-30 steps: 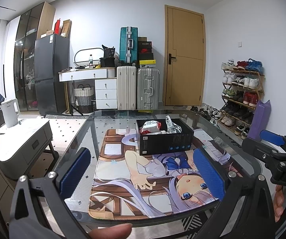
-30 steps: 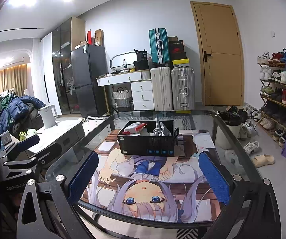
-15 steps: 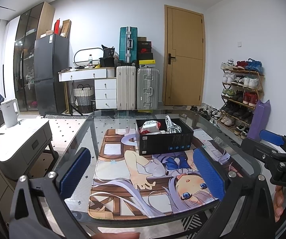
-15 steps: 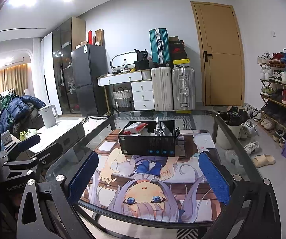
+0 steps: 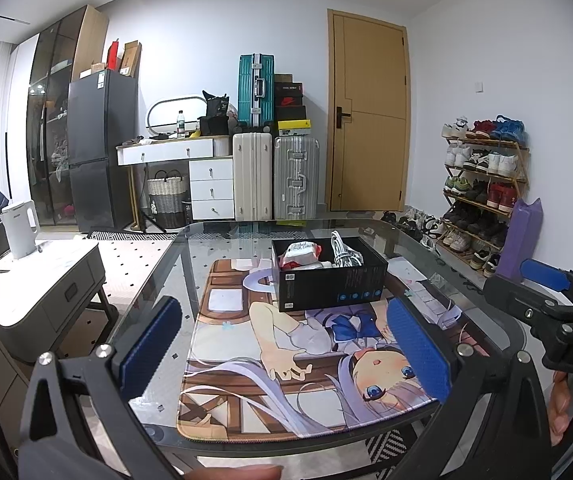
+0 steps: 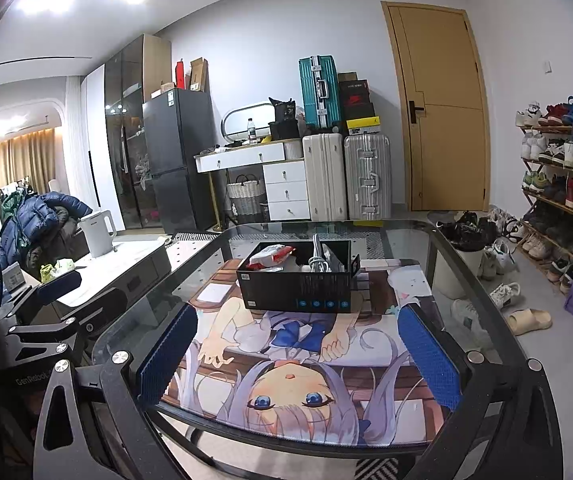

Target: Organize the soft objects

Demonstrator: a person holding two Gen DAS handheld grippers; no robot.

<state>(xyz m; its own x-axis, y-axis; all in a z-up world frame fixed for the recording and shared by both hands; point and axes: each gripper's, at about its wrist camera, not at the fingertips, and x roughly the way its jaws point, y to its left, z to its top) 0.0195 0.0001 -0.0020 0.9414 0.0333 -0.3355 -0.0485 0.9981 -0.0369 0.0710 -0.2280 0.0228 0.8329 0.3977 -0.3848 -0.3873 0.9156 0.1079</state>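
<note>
Box (image 5: 328,280) on mat; both grippers (image 5: 286,344) (image 6: 294,354) level, spread, empty

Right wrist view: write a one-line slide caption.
Open right gripper hovers at the glass table edge, facing a black box on an anime desk mat.

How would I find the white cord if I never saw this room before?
Find the glass table with the cartoon girl mat. On the mat sits a black box. The white cord is the coiled bundle sticking up at its right, beside a flat red-and-white packet.
</note>
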